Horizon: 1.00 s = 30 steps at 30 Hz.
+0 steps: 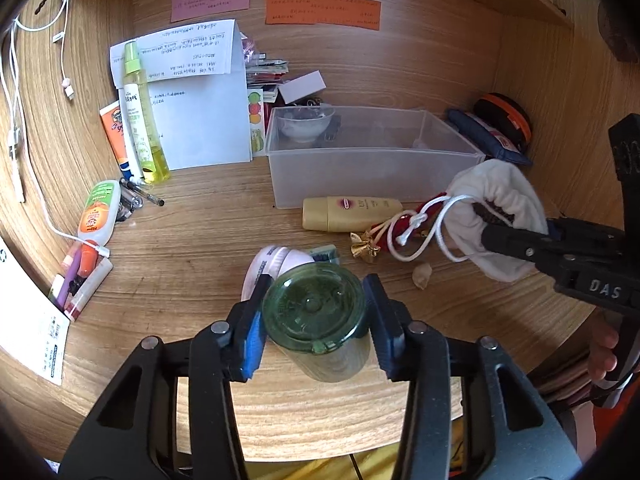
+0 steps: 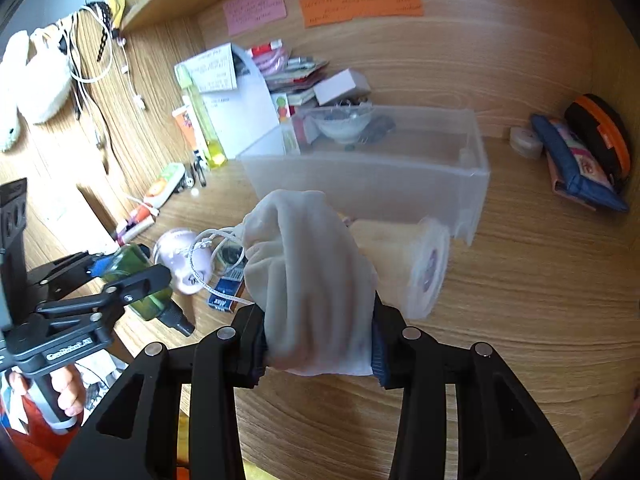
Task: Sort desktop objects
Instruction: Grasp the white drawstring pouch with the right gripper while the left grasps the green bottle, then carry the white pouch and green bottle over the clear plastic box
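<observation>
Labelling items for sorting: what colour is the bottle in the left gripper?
Translucent green bottle, clearest in the left wrist view.

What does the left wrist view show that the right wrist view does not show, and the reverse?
Only the left wrist view shows the gold bow and the red cord on the desk. Only the right wrist view shows the white plush toy hanging at left and the bottle's black cap. Both show the clear bin, the green bottle gripped by the left tongs, and the white pouch gripped by the right tongs.
</observation>
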Available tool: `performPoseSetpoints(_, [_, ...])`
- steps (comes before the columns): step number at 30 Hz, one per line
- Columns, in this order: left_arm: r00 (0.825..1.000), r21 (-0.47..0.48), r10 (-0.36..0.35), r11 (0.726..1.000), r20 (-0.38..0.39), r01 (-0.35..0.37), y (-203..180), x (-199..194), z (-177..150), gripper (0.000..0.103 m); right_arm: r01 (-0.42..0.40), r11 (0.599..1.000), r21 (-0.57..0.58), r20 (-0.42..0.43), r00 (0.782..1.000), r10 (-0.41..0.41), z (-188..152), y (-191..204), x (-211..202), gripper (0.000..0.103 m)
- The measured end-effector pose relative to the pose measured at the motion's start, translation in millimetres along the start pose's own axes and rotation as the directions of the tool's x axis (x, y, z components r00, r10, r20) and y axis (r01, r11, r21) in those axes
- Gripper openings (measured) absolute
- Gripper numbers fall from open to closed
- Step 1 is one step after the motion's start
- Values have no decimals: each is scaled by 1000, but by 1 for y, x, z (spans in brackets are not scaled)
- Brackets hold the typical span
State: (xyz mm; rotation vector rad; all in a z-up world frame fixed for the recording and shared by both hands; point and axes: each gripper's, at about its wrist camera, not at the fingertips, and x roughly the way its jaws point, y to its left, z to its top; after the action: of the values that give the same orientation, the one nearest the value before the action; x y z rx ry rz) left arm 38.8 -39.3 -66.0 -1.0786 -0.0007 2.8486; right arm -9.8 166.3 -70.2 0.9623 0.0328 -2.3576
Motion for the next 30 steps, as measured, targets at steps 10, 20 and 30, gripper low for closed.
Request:
performPoseSetpoints(10, [999, 6, -11, 1000, 38, 11, -5, -2, 21, 43, -15, 1000, 18, 62, 998, 14, 22, -17, -19, 37])
performPoseSetpoints(20, [994, 12, -44, 999, 104, 43, -5, -9, 54, 42, -19, 999, 31, 108, 994, 15, 46, -33, -26, 37])
performPoseSetpoints(30, [984, 31, -64, 998, 165, 60, -3, -12, 96, 42, -11, 999, 36, 139, 990, 6, 66, -43, -27, 37])
